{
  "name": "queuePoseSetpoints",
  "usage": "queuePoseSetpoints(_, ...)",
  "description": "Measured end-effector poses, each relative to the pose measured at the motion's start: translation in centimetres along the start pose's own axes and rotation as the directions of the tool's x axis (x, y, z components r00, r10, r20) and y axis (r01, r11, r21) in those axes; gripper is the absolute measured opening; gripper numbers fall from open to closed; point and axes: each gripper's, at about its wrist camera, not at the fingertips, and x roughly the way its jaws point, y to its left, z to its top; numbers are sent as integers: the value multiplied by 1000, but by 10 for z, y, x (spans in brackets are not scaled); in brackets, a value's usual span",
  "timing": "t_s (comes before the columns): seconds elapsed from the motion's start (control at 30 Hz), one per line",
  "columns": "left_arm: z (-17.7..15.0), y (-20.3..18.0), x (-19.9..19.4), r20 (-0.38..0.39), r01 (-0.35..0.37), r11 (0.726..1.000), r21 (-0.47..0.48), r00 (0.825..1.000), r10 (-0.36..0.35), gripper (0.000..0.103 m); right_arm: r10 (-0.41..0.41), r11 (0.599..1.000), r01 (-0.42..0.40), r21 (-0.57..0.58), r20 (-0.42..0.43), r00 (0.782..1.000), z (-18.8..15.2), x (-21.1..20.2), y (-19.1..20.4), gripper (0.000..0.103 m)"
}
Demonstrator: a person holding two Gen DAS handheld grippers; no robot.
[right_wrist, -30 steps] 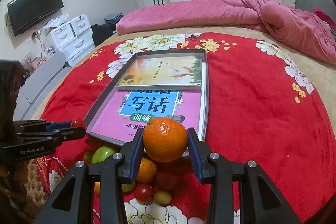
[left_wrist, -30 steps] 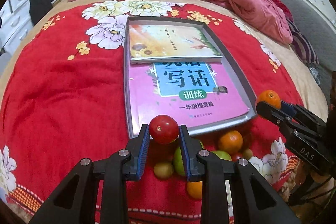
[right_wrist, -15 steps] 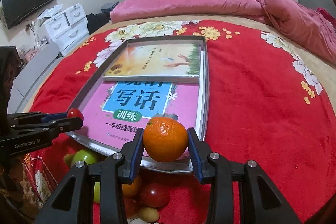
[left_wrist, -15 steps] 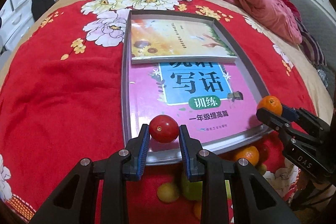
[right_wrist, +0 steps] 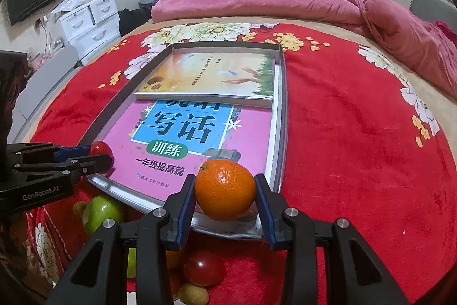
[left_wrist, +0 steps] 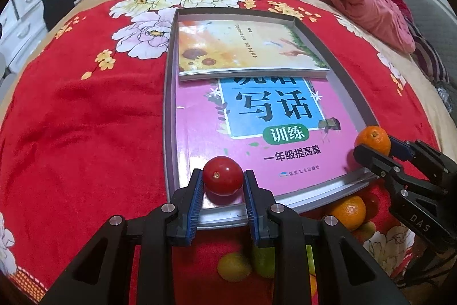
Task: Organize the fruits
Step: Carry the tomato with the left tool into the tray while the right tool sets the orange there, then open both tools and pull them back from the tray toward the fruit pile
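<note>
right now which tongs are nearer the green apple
Left. The left tongs, shut on the tomato, hang just above the green apple; the right tongs, holding the orange, sit further to its right.

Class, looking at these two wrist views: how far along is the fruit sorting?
Done: no fruit lies in the tray yet; only books.
In hand: left gripper holds a tomato, right gripper an orange, both over its near edge.
Left: the green apple and other loose fruit on the red blanket.
</note>
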Motion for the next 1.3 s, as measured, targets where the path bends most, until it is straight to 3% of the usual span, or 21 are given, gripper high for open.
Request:
queuePoseSetpoints(0.4,0,0,0,-3,9,1000,4,1000,-9,29,14,1000,-14,2,2,1000,-2,0,1,42)
queuePoseSetpoints(0.57,0,1,0,0,18,1000,-1,1000,-18,29,19,1000,-19,5,14,1000,-2,-2,2,54)
queuePoseSetpoints(0.63,0,2,-1,3,26,1000,-5,1000,-26,31,19,1000,-19,6,18,1000,-1,-3,1,54)
queuePoseSetpoints(1.07,-1,-1,-8,23,67,998,-3,997,-67,49,24,1000,-23,-11,40,999,-1,-7,1,60)
queuePoseSetpoints(1.13,-1,-1,-10,30,74,997,-2,997,-74,52,24,1000,-23,-9,42,999,-1,-7,1,60)
queuePoseSetpoints(1.2,-1,-2,-12,40,67,998,-3,997,-67,64,20,1000,-19,-10,43,999,-1,-8,1,60)
queuePoseSetpoints(1.3,0,2,-15,46,79,997,-18,996,-78,65,21,1000,-21,-11,51,998,-1,-9,2,62)
